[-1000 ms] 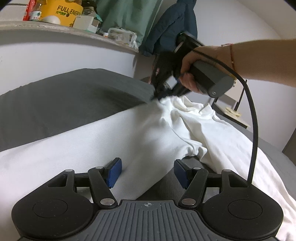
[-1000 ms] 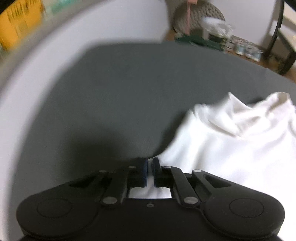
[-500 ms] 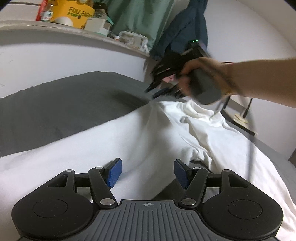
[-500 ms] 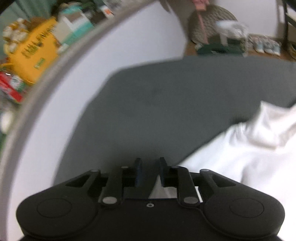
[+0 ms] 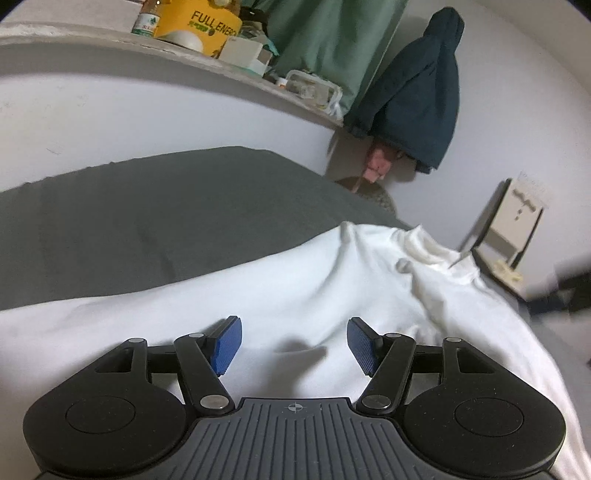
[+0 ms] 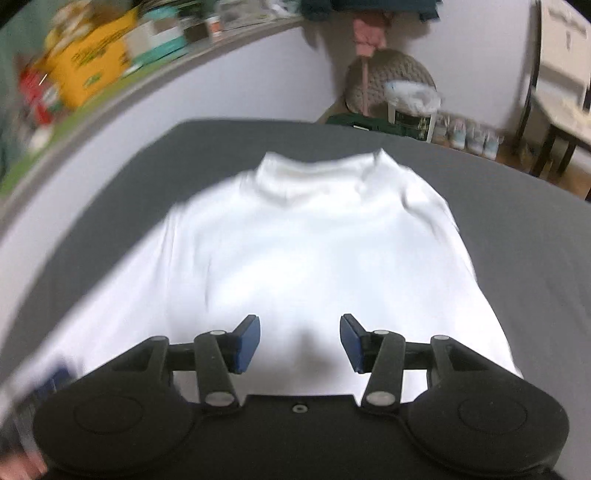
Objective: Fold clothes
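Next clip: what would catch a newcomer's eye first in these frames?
A white shirt spread over the dark grey bed, collar at the far end, fills both views. Both grippers, left and right, hang open above it, holding nothing. Behind, a yellow box sits on a cluttered shelf.

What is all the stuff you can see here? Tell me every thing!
white shirt: one, white, spread on the bed
bed cover: one, dark grey, under the shirt
shelf: one, pale, along the wall
yellow box: one, yellow, on the shelf
green cloth: one, green, hanging by the shelf
jacket: one, dark blue, hanging on the wall
knitted pouf: one, beige, on the floor
left claw: one, black with blue pads, open over the shirt
right claw: one, black with blue pads, open over the shirt
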Available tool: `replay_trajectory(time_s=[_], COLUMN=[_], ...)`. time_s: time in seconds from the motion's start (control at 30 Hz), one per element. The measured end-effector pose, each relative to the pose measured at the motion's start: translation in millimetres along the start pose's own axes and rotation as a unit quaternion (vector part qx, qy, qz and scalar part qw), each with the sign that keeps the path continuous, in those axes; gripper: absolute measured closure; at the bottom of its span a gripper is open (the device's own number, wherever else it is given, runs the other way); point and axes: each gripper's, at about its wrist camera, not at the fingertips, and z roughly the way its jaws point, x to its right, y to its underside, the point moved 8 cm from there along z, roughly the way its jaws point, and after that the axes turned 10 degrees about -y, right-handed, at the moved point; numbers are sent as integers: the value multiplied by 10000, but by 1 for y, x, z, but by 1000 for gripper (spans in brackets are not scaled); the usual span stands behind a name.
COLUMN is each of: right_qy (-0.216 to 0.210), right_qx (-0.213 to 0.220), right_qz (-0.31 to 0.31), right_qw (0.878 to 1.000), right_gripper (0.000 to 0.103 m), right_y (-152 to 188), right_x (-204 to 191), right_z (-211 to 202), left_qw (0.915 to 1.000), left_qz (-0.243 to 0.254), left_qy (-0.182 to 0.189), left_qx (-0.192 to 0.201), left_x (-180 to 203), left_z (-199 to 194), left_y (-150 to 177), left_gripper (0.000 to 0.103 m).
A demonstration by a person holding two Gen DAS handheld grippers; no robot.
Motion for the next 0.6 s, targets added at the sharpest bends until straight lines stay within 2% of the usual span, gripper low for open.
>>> replay_trajectory(time_s=[0.1,0.13,0.27,0.37,0.43,0.53,0.6], right_qy=[264,191,-549,-632,-358,332,709], right_qx=[-135,-171,-294,-388,-249,10,80], right_qz=[-314,-395,-652,-1810,-2757,-4186,-4770], right_qw=[9991,9989,9959,9807,9602,9076,8760], right_gripper=[55,55,52,50,48,46,46], right_y=[56,74,143,184,201,221,230], right_x=[6,0,-46,-97,-124,-145,-146], right_z=[-31,-40,-73,-87,-88,-77,-65], left_qw=[9998,9997,9991,9970,9948,9918,9898], left_qz=[137,230,298,529,700,649,541], left_qy=[81,63,292,556,724,1053,1237], left_qx=[-110,-98,-95,-128,-154,-310,-446], left_x=[6,9,17,31,40,52,57], left_z=[2,1,-6,-17,-23,-31,-34], left_y=[6,6,0,3,6,11,16], left_gripper=[40,40,40,40,40,40,40])
